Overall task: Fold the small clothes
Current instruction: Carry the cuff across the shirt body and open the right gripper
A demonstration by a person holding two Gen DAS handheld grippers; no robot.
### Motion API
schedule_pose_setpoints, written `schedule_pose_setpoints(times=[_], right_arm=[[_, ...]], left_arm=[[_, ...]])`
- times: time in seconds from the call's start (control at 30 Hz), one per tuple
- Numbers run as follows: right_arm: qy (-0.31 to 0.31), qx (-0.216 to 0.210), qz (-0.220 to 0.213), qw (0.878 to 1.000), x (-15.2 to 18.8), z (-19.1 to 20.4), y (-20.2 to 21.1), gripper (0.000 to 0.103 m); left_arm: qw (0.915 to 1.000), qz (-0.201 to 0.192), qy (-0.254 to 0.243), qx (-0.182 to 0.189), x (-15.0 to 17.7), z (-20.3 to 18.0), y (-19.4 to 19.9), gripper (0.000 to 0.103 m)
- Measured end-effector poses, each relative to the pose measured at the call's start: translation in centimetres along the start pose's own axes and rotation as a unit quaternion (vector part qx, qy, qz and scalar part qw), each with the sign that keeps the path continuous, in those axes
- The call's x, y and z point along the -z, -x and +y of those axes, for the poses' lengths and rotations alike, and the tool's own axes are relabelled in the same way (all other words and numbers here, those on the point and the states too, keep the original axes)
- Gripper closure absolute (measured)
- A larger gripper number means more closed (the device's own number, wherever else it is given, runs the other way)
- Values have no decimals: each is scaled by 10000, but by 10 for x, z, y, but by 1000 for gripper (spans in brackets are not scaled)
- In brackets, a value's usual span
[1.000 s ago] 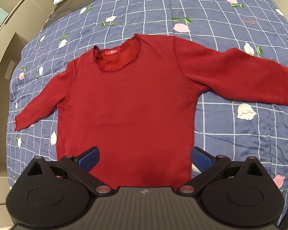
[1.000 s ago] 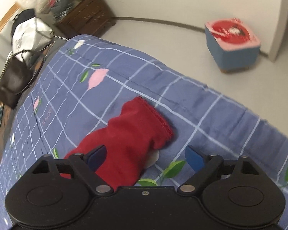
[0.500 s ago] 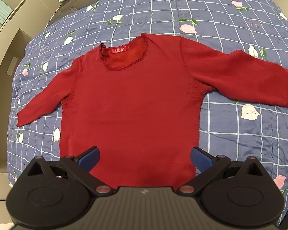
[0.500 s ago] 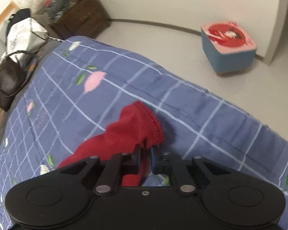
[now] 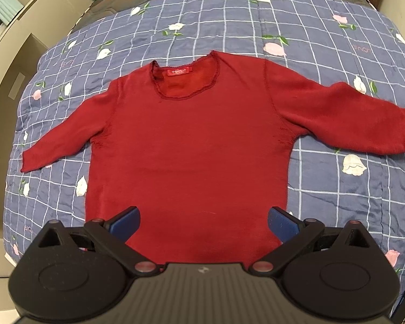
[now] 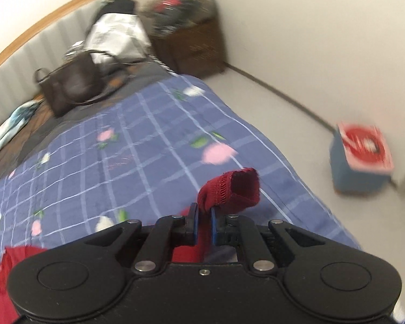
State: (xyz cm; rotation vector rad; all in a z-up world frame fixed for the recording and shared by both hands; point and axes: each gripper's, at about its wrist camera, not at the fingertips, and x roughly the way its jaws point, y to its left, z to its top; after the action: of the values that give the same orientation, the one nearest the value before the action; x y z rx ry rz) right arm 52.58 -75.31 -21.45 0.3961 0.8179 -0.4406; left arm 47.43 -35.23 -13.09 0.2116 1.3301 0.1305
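Note:
A small red long-sleeved top (image 5: 191,140) lies flat on the blue checked quilt (image 5: 324,27), neck away from me and both sleeves spread. My left gripper (image 5: 202,220) hangs open over the top's hem, its blue pads to either side of the body and apart from the cloth. In the right wrist view my right gripper (image 6: 203,217) is shut on the cuff of the right sleeve (image 6: 235,189). The cuff is raised off the quilt (image 6: 137,135) and its open end points forward.
A dark handbag (image 6: 67,83), a white bag and a wooden cabinet (image 6: 194,46) piled with clothes stand at the bed's head end. A blue stool with a red-patterned top (image 6: 361,159) sits on the floor to the right. Beige furniture (image 5: 10,62) runs along the bed's left side.
My right gripper closed on the sleeve cuff, lifted it off the quilt and swung toward the head of the bed. The left gripper drew back slightly and stayed open.

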Motion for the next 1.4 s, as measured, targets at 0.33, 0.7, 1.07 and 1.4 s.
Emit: schedule_pose_setpoints(times=[0.33, 0.7, 1.07, 1.4], right_arm=[[1742, -721, -611, 9802, -8, 134, 52, 94], [2955, -1544, -783, 9395, 51, 310, 100, 95], [3794, -2036, -106, 9025, 189, 451, 88, 95], [4401, -1990, 517, 8741, 273, 495, 64, 94]], left_arm=[[9992, -51, 317, 227, 14, 64, -8, 0], [9979, -30, 653, 8, 32, 176, -26, 0], [9936, 311, 1035, -316, 50, 270, -63, 0], [9913, 454, 1166, -418, 51, 306, -87, 0]])
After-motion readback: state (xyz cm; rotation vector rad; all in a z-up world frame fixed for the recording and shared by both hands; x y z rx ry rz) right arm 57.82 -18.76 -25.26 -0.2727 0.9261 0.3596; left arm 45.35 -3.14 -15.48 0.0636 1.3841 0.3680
